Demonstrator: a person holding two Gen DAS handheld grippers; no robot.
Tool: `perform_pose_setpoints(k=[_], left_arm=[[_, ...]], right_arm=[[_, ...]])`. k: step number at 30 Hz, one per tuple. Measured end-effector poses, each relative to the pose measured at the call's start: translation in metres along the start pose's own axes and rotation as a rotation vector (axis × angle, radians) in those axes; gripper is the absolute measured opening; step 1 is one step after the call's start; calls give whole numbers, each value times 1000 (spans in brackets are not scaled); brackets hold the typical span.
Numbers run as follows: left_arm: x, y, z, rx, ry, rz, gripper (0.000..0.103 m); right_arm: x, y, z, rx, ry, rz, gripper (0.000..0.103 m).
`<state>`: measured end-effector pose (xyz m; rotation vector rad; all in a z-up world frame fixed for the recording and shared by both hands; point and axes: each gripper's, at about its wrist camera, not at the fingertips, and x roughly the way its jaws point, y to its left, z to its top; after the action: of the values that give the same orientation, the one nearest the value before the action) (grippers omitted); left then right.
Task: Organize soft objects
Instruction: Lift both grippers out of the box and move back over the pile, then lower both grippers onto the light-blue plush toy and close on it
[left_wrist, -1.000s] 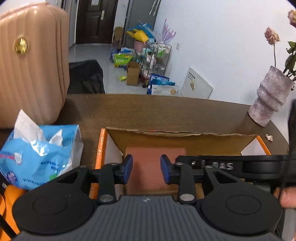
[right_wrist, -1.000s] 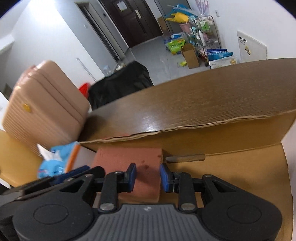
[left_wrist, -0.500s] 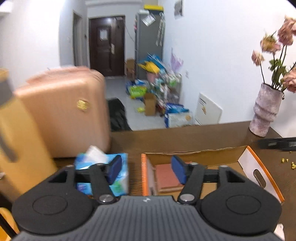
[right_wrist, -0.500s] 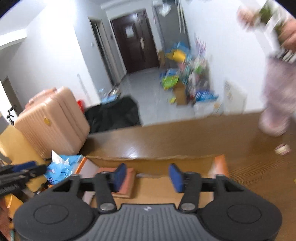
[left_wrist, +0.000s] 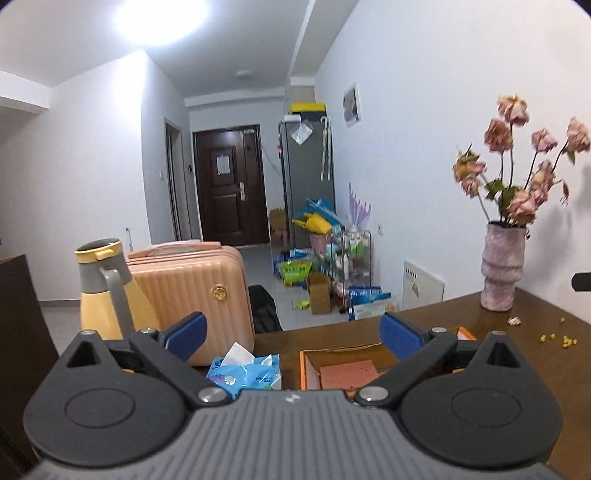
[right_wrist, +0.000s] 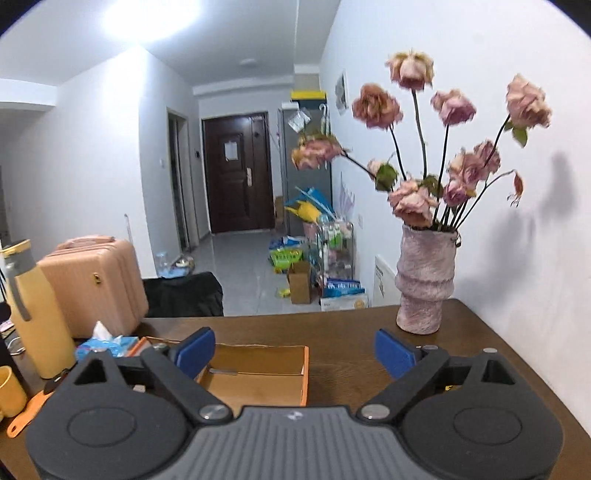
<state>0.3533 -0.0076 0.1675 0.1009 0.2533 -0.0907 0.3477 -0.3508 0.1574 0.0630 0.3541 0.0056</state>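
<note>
A pink sponge block (left_wrist: 349, 373) lies flat inside the orange-edged cardboard box (left_wrist: 303, 365) on the brown table. A blue pack of tissues (left_wrist: 245, 373) sits just left of the box. My left gripper (left_wrist: 293, 338) hovers above and behind both, its jaws still opening wide with nothing between them. In the right wrist view the box (right_wrist: 305, 373) and the tissue pack (right_wrist: 107, 342) lie below my right gripper (right_wrist: 295, 350), whose jaws are also opening and hold nothing. The sponge is hidden there.
A pink vase of dried roses (right_wrist: 424, 284) stands at the table's back right near the wall. A yellow thermos jug (right_wrist: 37, 325), a yellow mug (right_wrist: 9, 391) and a peach suitcase (left_wrist: 192, 295) stand on the left. Petal crumbs (left_wrist: 557, 338) dot the table.
Both grippers have drawn back and up from inside the box, leaving the pink sponge lying in it, and their jaws have spread from narrow to wide.
</note>
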Motion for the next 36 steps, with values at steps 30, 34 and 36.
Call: perform_pose_setpoints(k=[30, 34, 36], left_arm=[[-193, -31, -221, -31, 68, -11, 103], [-186, -32, -221, -34, 77, -17, 103], [-181, -32, -220, -35, 84, -19, 103]], right_arm=[[-194, 52, -276, -40, -107, 25, 103], [-188, 55, -271, -51, -106, 14, 103], [-183, 55, -269, -45, -96, 19, 103]])
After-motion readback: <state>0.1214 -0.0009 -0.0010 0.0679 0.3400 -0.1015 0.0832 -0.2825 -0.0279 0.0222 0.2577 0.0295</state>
